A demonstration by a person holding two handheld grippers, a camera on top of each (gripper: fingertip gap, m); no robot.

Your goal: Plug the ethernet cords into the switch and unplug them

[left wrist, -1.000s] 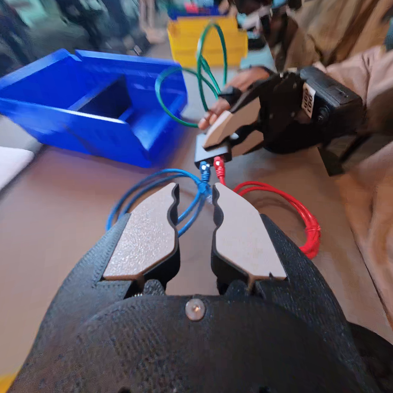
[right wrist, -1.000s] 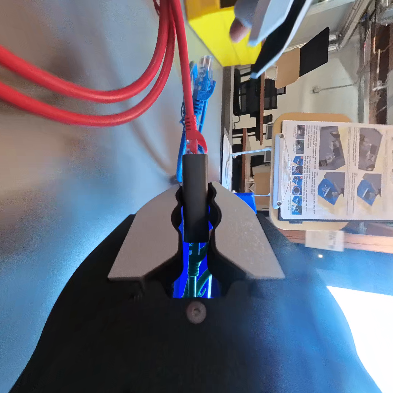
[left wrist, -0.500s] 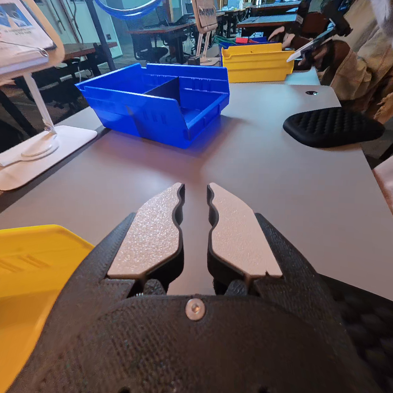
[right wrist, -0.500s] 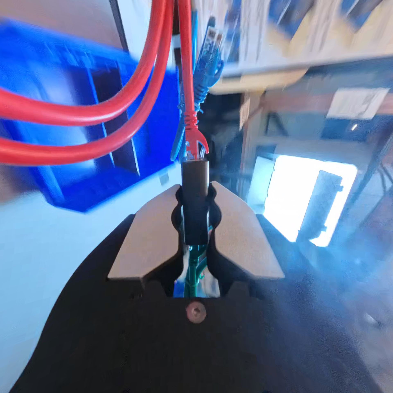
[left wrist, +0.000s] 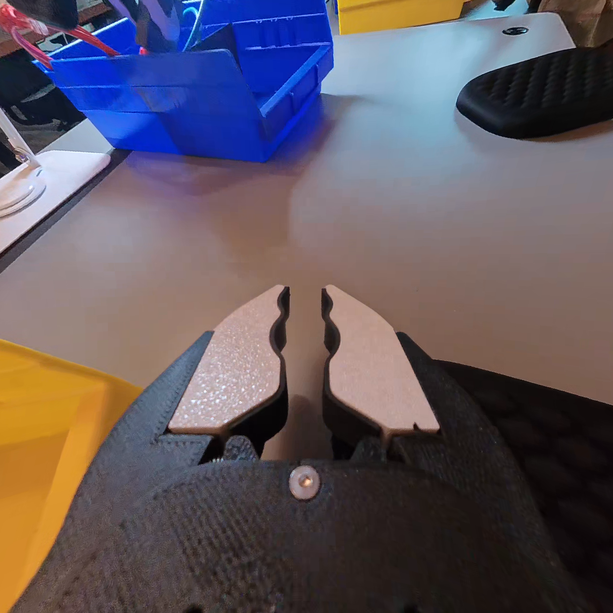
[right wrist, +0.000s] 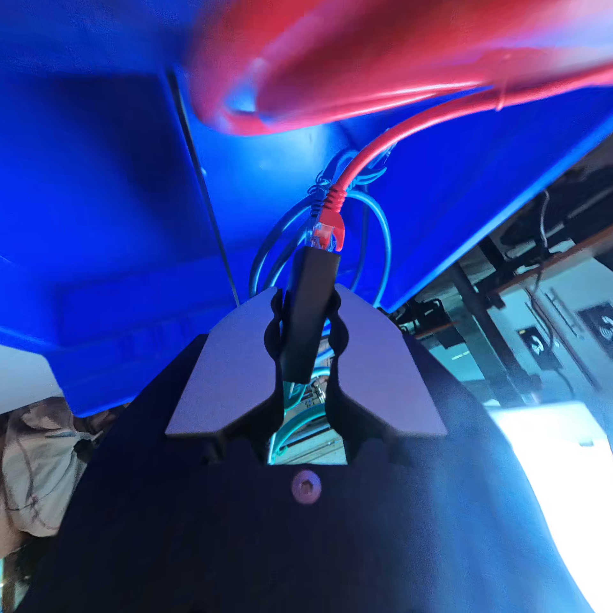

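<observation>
Two cords at least run from the black switch point(right wrist: 308, 318), which the right claw point(right wrist: 306, 300) clamps between its pads, the box standing slightly tilted in the grip. A red cord point(right wrist: 361, 162) and a light blue cord point(right wrist: 381, 232) are plugged side by side into its far end; the red one arcs up and to the right, with a blurred red loop close to the lens, while the blue one coils just beyond the switch against the inside of the blue bin point(right wrist: 99, 166). A green cord point(right wrist: 295, 421) shows behind the switch, low between the pads.

In the left wrist view, the left claw point(left wrist: 305, 292) sits low over the brown-grey surface point(left wrist: 398, 215) with its pads a little apart and nothing between them. The same blue bin point(left wrist: 199, 109), with a divider inside, stands at the far left of the surface; red cord loops and a strand of blue cord show at its top edge. A yellow bin point(left wrist: 49, 414) lies just left of the claw, a black textured pad point(left wrist: 537, 93) rests at far right, and a white stand base point(left wrist: 49, 175) sits on the adjoining surface at left.
</observation>
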